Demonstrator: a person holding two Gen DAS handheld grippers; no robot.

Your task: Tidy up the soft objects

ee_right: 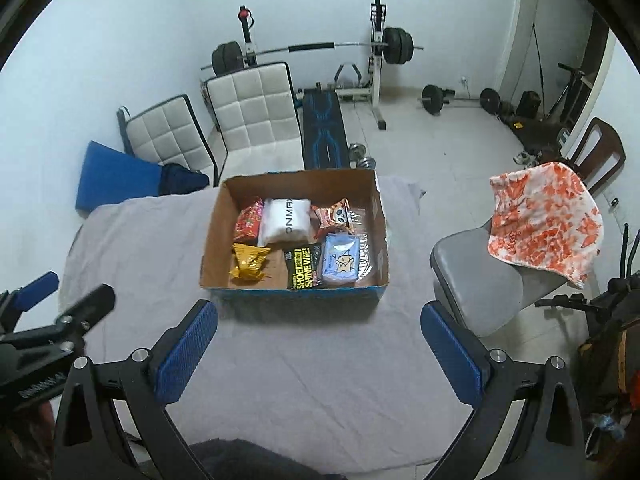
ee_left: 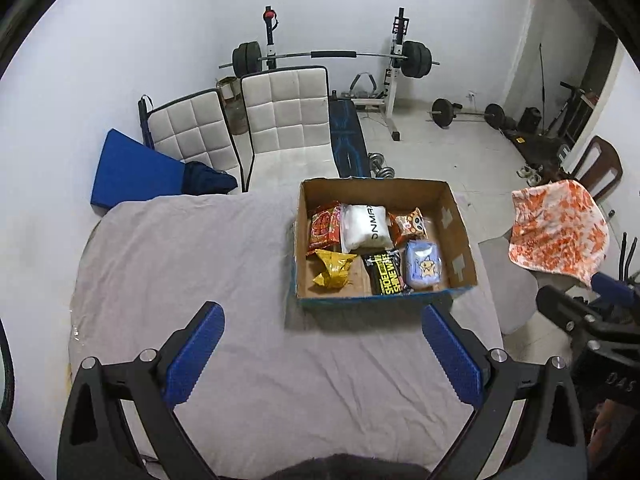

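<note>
A table draped in a grey cloth [ee_left: 240,264] is seen from above by both wrist cameras. An open cardboard box [ee_left: 460,240] is set on the cloth toward the far side. Six soft packets are laid inside it: a white pouch [ee_left: 366,226], a red snack bag [ee_left: 324,228], a blue tissue pack [ee_left: 423,265], a black wipes pack [ee_left: 386,272], a yellow wrapper [ee_left: 332,268] and a small orange bag [ee_left: 409,222]. An orange-patterned towel [ee_right: 546,222] is draped over a chair, well apart from the box. The left gripper [ee_left: 322,328] and right gripper [ee_right: 320,322] are held level above the near cloth, jaws spread wide, nothing held.
</note>
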